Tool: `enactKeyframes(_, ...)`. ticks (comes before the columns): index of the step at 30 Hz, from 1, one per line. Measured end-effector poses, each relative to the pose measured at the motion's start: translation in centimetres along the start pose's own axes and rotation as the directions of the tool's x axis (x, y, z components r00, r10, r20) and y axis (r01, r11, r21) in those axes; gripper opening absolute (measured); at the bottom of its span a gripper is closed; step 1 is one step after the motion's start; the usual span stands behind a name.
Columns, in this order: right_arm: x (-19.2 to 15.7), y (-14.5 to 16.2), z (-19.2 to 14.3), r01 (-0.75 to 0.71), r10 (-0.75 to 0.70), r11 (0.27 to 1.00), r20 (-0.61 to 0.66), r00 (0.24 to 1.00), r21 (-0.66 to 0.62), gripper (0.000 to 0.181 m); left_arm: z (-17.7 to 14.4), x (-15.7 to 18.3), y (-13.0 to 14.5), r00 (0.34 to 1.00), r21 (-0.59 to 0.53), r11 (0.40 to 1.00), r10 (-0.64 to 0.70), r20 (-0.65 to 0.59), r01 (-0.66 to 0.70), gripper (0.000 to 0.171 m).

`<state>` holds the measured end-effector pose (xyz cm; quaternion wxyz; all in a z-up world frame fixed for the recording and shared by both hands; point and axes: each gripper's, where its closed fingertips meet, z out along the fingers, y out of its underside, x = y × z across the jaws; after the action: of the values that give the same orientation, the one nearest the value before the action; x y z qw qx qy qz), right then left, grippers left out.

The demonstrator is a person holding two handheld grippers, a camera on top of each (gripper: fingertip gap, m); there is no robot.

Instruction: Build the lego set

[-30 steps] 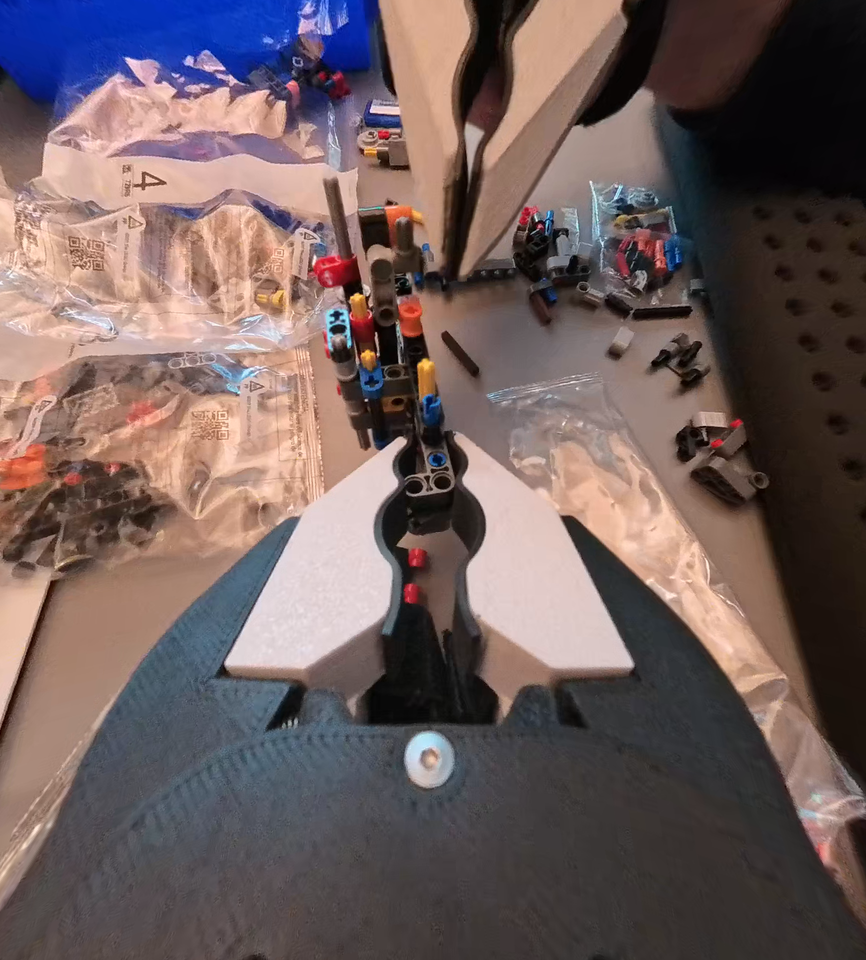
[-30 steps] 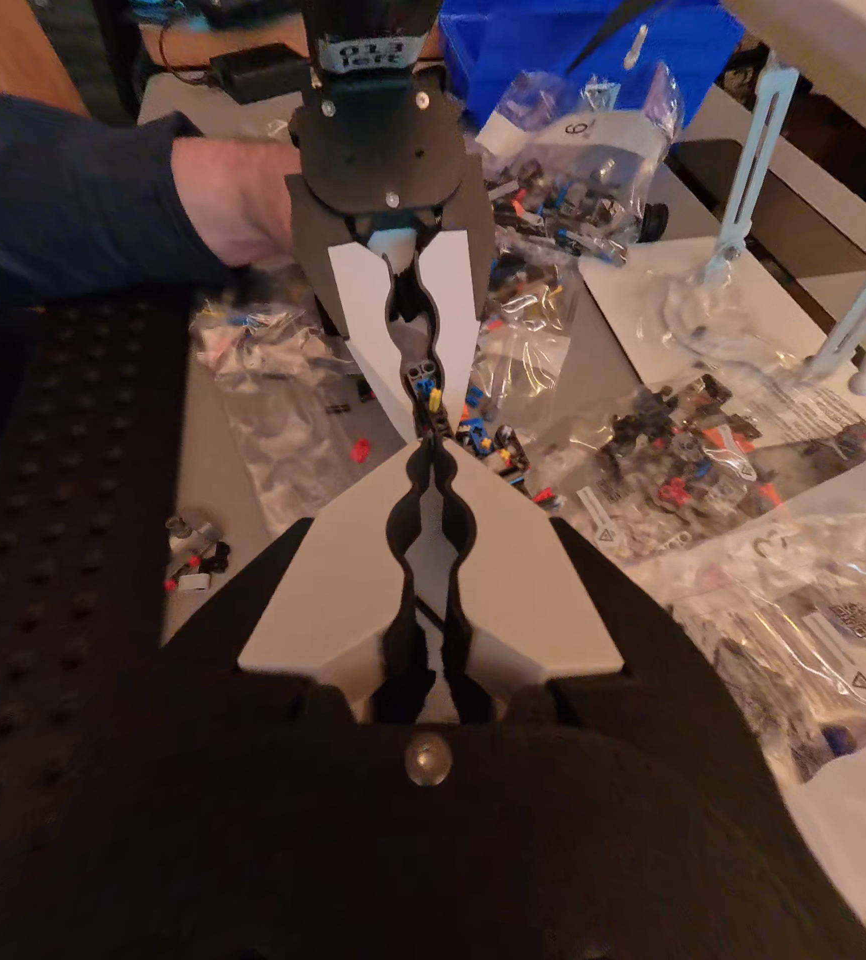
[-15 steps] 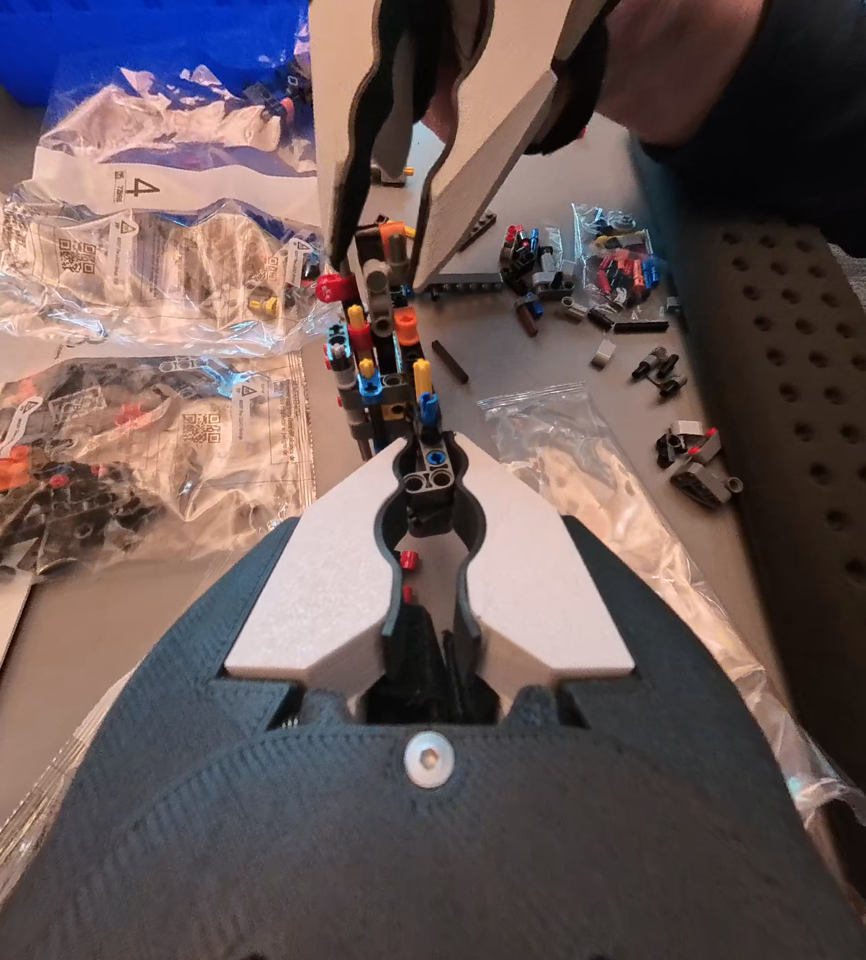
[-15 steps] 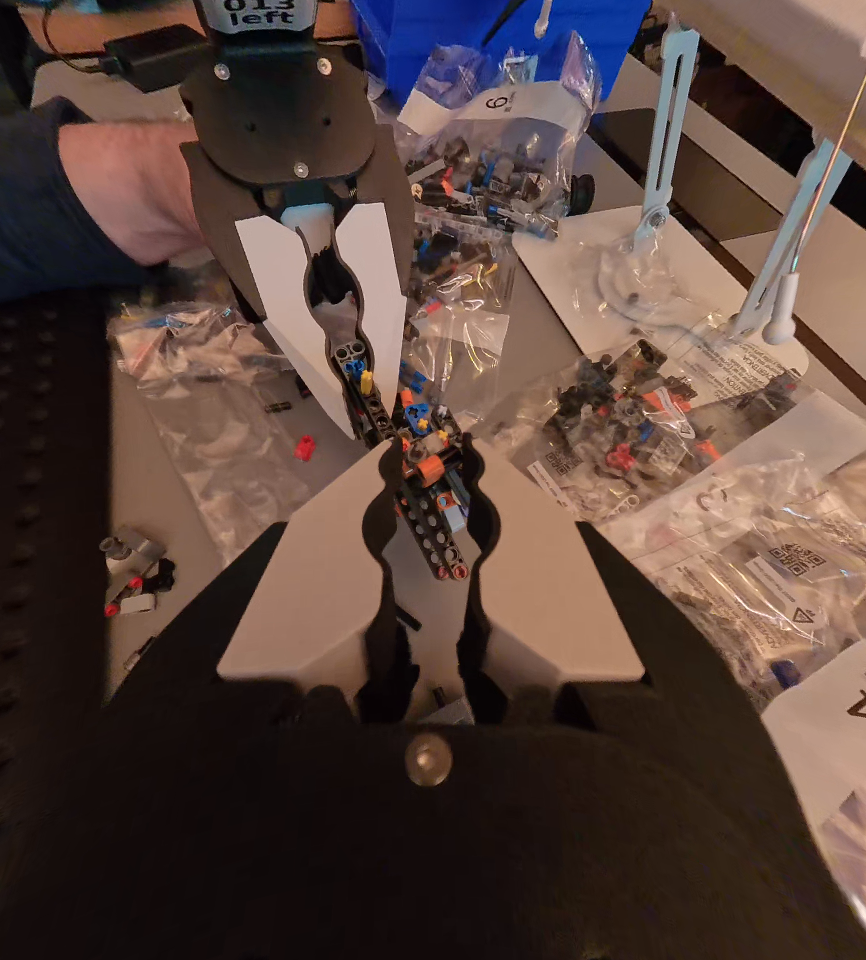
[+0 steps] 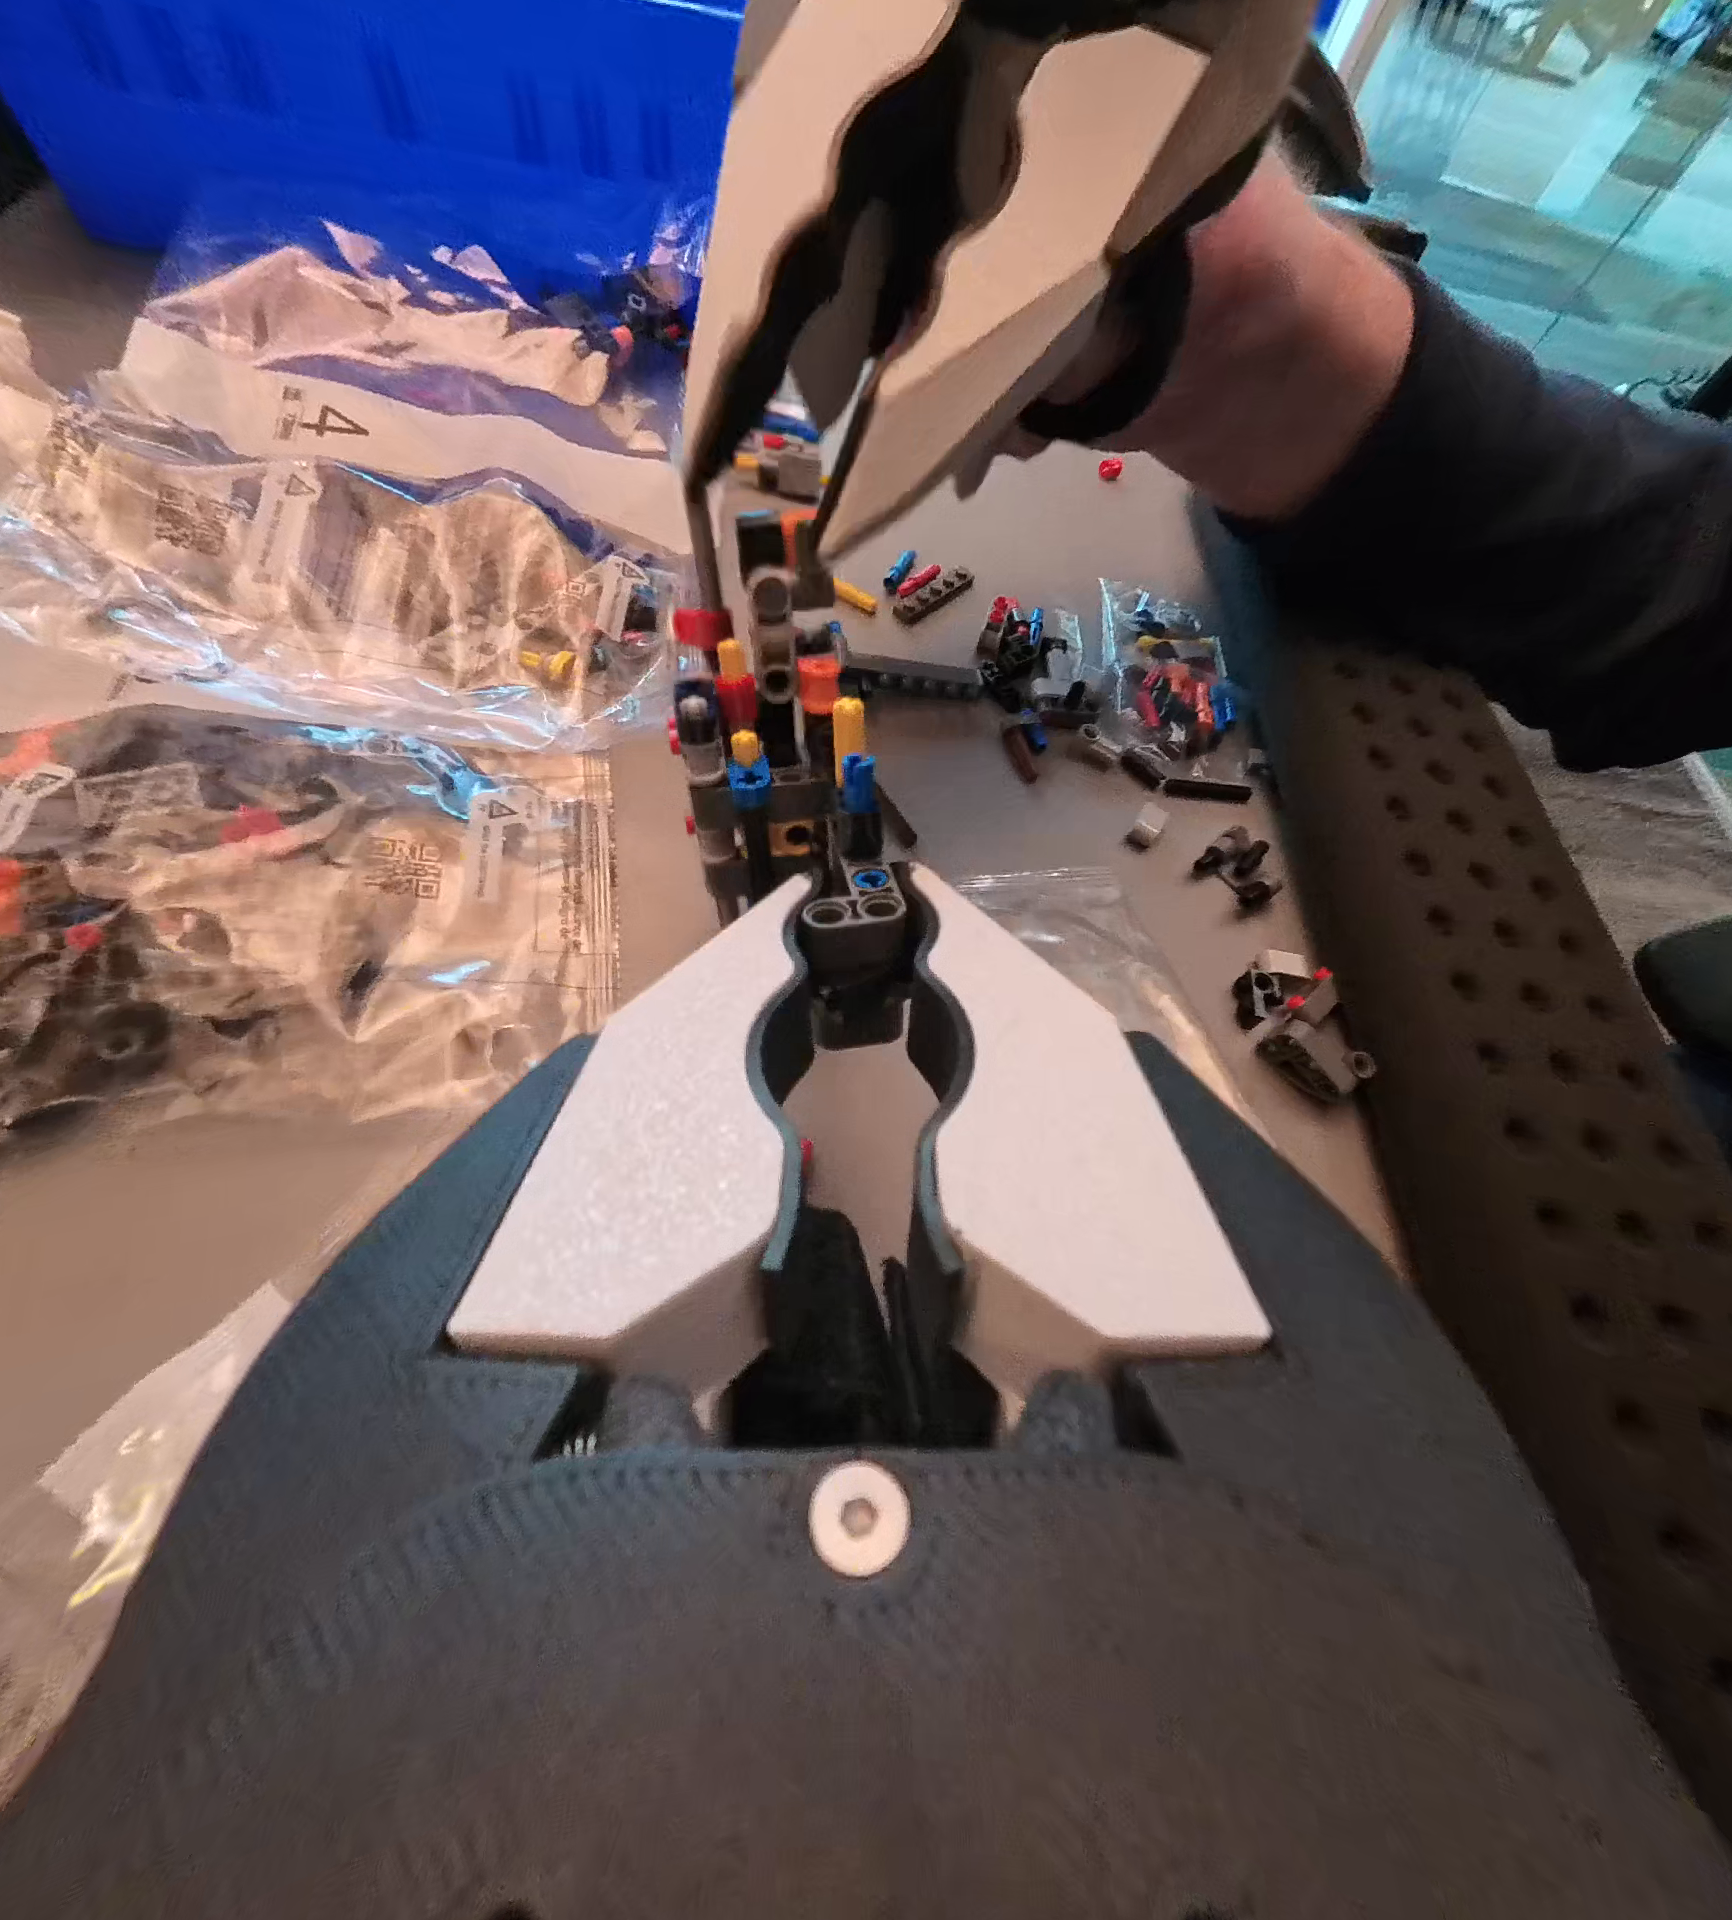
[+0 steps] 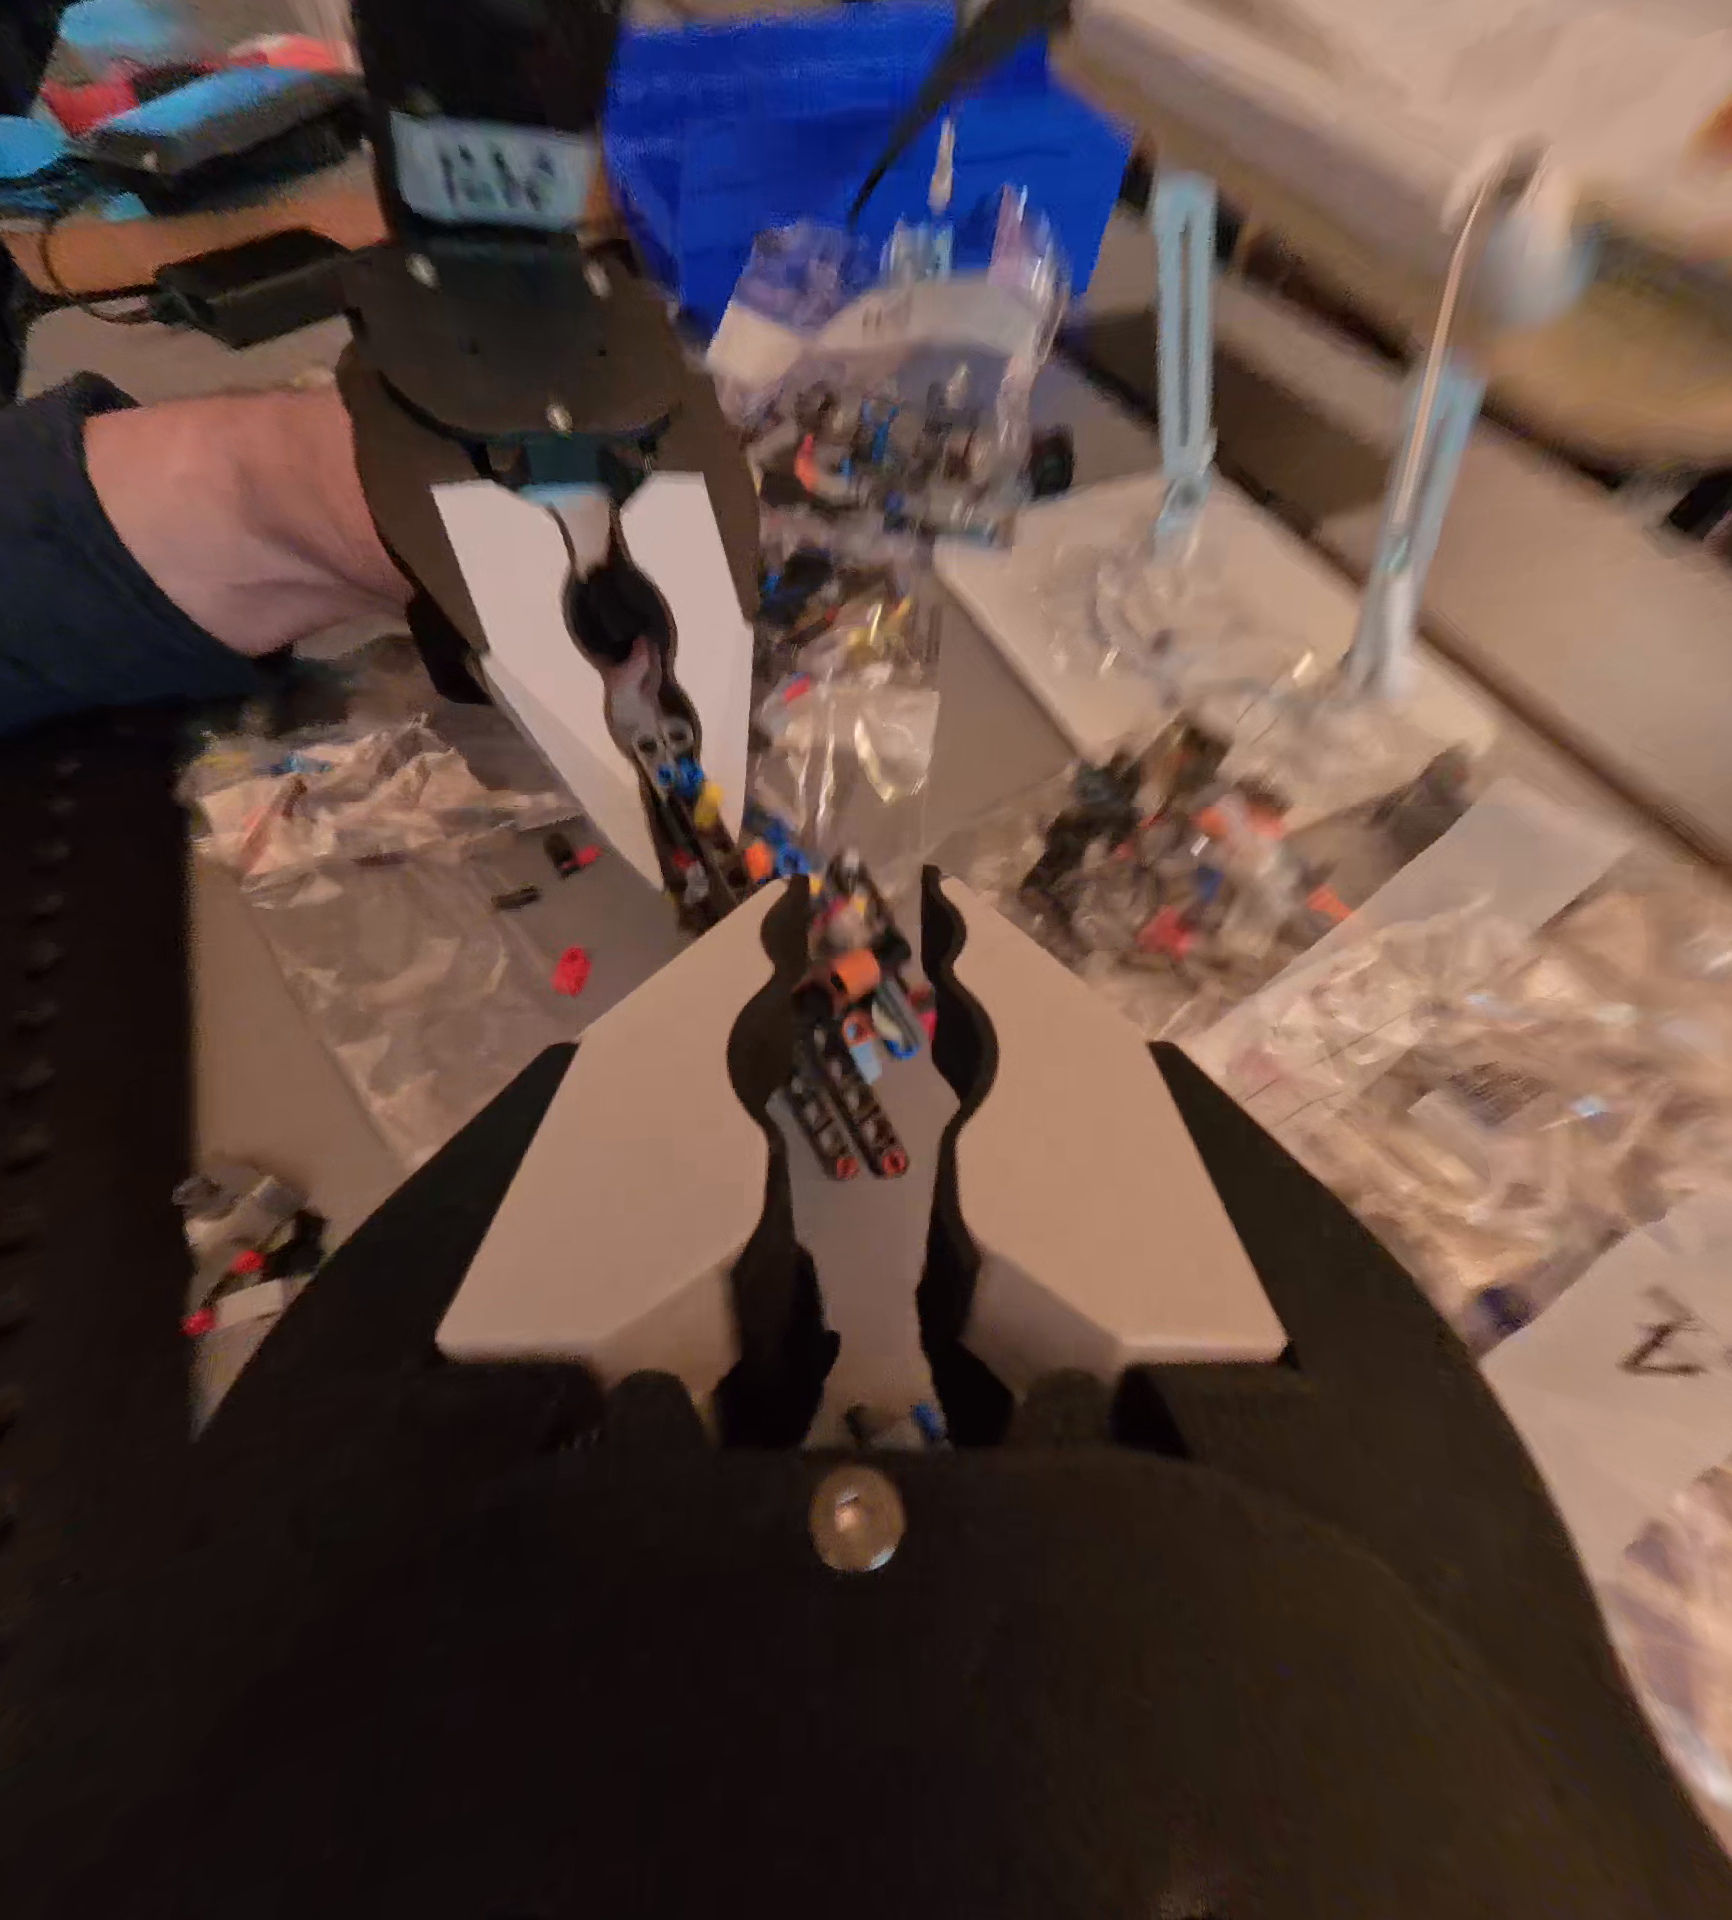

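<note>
A small lego assembly [image 5: 768, 727] of black beams with red, yellow, blue and orange pins is held out over the grey table. My left gripper [image 5: 854, 894] is shut on its near dark grey end. My right gripper [image 5: 763, 520] comes down from above, open, with its fingers on either side of the assembly's far end. In the right wrist view the assembly [image 6: 846, 1039] lies between the spread jaws of my right gripper [image 6: 860, 883], and my left gripper [image 6: 685, 821] grips the other end. That view is blurred.
Clear bags of parts [image 5: 270, 582] lie at the left, before a blue bin [image 5: 374, 104]. Loose pieces [image 5: 1049, 665] are scattered on the table [image 5: 1028, 520] at the right, next to a black perforated mat [image 5: 1516, 1039]. A white stand [image 6: 1184, 343] rises behind more bags [image 6: 1464, 1039]. There is about 7 centimetres between the tips of the two grippers.
My right gripper was shut in front of the left gripper a second ago. It has opened and moved over the assembly's far end. My left gripper still holds the assembly.
</note>
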<state>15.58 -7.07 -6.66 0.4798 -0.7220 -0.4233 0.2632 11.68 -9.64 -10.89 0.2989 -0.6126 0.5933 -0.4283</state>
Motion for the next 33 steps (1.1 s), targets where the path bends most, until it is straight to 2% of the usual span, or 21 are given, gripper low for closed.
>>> enactKeyframes(2, -0.8, -2.1, -1.1, 0.101, -0.100, 0.990, -0.020, 0.995, 0.101, 0.018, 0.1, -0.3, 0.4, 0.999, -0.014, 0.999, -0.034, 0.001, 0.034, 0.011)
enactKeyframes(4, -2.3, -2.6, -1.3, 0.154, -0.159, 0.980, 0.031, 0.987, 0.127, 0.019, 0.1, -0.3, 0.2, 0.998, 0.001, 0.998, -0.067, -0.014, 0.067, 0.011)
enactKeyframes(8, -2.6, 0.3, 1.4, 0.218, -0.217, 0.974, 0.021, 0.976, -0.055, 0.021, 0.3, -0.3, 0.3, 0.996, -0.003, 0.996, -0.089, -0.025, 0.089, 0.011)
enactKeyframes(13, -2.9, 2.6, 3.8, 0.270, -0.270, 0.945, 0.024, 0.963, -0.184, 0.018, 0.5, 0.1, 0.3, 0.996, -0.011, 0.997, -0.077, -0.039, 0.076, 0.011)
enactKeyframes(17, -2.9, 2.4, 4.2, 0.183, -0.178, 0.971, 0.046, 0.983, -0.155, 0.012, 0.5, -0.4, 0.4, 0.997, -0.015, 0.997, -0.075, -0.011, 0.074, 0.011)
enactKeyframes(23, -2.6, 2.3, 4.4, 0.120, -0.115, 0.979, 0.038, 0.993, -0.166, 0.010, 0.5, -0.7, 0.6, 0.998, -0.037, 0.998, -0.047, 0.038, 0.048, 0.012)
enactKeyframes(33, -1.2, 2.2, 4.8, 0.076, -0.089, 0.981, -0.065, 0.994, -0.180, 0.008, 0.5, -1.7, 0.8, 0.976, -0.127, 0.988, 0.113, 0.185, -0.090, 0.015)
